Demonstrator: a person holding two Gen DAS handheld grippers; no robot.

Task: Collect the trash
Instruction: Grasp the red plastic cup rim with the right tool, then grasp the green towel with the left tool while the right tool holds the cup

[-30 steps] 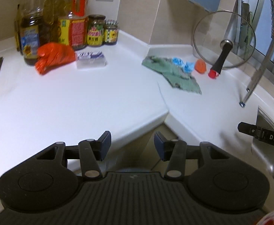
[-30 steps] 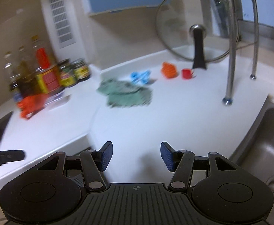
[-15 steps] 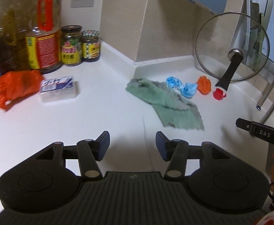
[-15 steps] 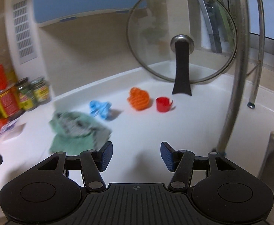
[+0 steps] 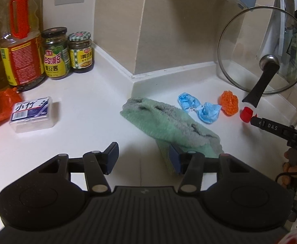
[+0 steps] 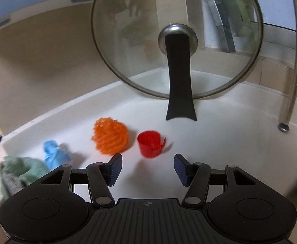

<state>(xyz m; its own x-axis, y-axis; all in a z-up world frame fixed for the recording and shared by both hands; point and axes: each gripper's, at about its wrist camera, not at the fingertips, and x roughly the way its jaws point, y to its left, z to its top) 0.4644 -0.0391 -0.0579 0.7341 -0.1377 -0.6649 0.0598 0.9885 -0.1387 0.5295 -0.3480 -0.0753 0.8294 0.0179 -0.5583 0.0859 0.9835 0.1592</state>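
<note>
Trash sits at the back of the tabletop [image 5: 91, 101]: a red cap [image 6: 150, 143], orange mesh [image 6: 110, 135] and blue mask [image 5: 199, 107], close together beside a green cloth [image 5: 168, 124]. Right tool [image 6: 147, 167] hovers just short of the cap, spread, nothing between its pads. Left tool [image 5: 143, 158] is spread too, empty, over the cloth's near edge. Pushing on could knock the cap rolling, or bump the leaning glass lid [image 6: 176, 40]. Jars [image 5: 68, 52] and bottle [image 5: 20, 46] stand capped; their contents look dark.

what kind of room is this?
Most likely a home kitchen: a white counter with a cooking oil bottle and sauce jars, and a glass pot lid propped against the wall.
</note>
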